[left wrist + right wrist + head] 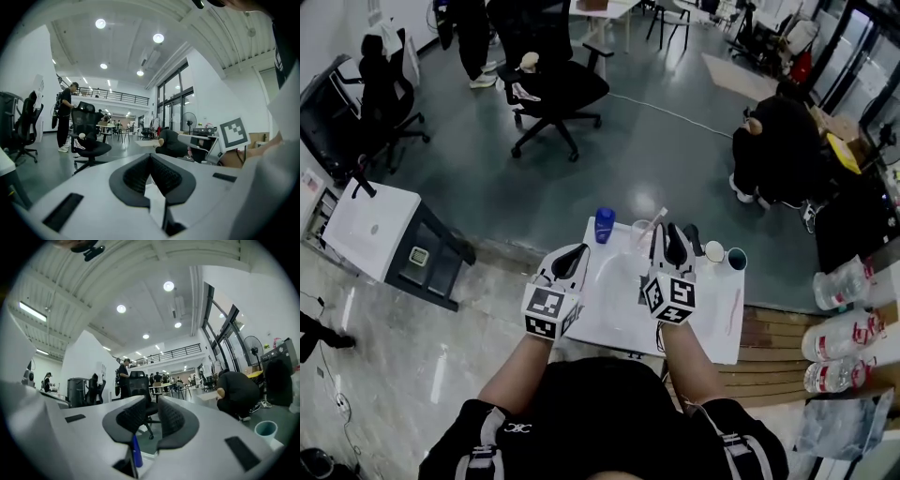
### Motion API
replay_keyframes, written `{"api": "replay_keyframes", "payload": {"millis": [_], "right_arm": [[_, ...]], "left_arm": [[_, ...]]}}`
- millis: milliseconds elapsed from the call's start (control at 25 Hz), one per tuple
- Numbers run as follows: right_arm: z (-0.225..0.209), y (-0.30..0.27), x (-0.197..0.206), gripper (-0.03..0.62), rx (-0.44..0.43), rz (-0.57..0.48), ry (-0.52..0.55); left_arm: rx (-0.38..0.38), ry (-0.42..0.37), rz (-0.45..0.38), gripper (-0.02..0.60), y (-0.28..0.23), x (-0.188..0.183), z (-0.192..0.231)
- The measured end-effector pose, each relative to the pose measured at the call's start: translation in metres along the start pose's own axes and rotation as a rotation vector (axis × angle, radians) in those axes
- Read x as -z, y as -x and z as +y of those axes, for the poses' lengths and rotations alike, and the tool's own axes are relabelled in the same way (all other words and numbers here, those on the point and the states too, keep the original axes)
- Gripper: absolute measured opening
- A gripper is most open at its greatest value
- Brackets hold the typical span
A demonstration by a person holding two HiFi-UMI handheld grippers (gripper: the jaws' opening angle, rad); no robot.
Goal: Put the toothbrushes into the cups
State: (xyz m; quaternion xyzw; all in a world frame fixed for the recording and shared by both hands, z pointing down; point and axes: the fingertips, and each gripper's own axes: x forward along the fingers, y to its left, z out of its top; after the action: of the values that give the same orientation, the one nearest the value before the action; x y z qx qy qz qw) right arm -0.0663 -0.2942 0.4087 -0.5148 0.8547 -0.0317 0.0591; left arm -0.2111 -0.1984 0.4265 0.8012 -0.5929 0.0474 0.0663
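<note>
Pink slim toothbrush [734,309] lying flat on the white tabletop [600,333] near the round teal cup [737,259], so holding the right gripper [668,242] above it, jaws parted and empty, left gripper [572,261] closed on nothing, presumably readying a pick.

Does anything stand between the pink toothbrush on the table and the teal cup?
Nothing visible does. Only bare table separates the pink toothbrush from the teal cup at the far edge; the white cup stands to its left, off that line.
</note>
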Motion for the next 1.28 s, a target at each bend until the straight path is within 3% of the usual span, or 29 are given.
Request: {"api": "replay_keyframes", "payload": {"millis": [160, 520, 880, 1160, 1280], "right_arm": [[0.008, 0.031, -0.016, 0.012, 0.05, -0.007, -0.002], [0.028, 0.06, -0.021, 0.012, 0.052, 0.0, -0.007], [0.052, 0.06, -0.011, 0.012, 0.035, 0.029, -0.01], [0.095, 0.041, 0.01, 0.012, -0.025, 0.071, -0.019], [0.12, 0.029, 0.025, 0.063, -0.076, 0.103, -0.038]], "left_arm": [[0.012, -0.002, -0.027, 0.012, -0.001, -0.009, -0.006], [0.058, -0.01, -0.043, 0.012, 0.001, -0.018, -0.015], [0.055, 0.001, -0.038, 0.012, 0.016, -0.015, -0.003], [0.014, 0.008, -0.034, 0.012, 0.041, -0.01, 0.029], [-0.015, 0.01, -0.035, 0.012, 0.054, -0.007, 0.047]]}}
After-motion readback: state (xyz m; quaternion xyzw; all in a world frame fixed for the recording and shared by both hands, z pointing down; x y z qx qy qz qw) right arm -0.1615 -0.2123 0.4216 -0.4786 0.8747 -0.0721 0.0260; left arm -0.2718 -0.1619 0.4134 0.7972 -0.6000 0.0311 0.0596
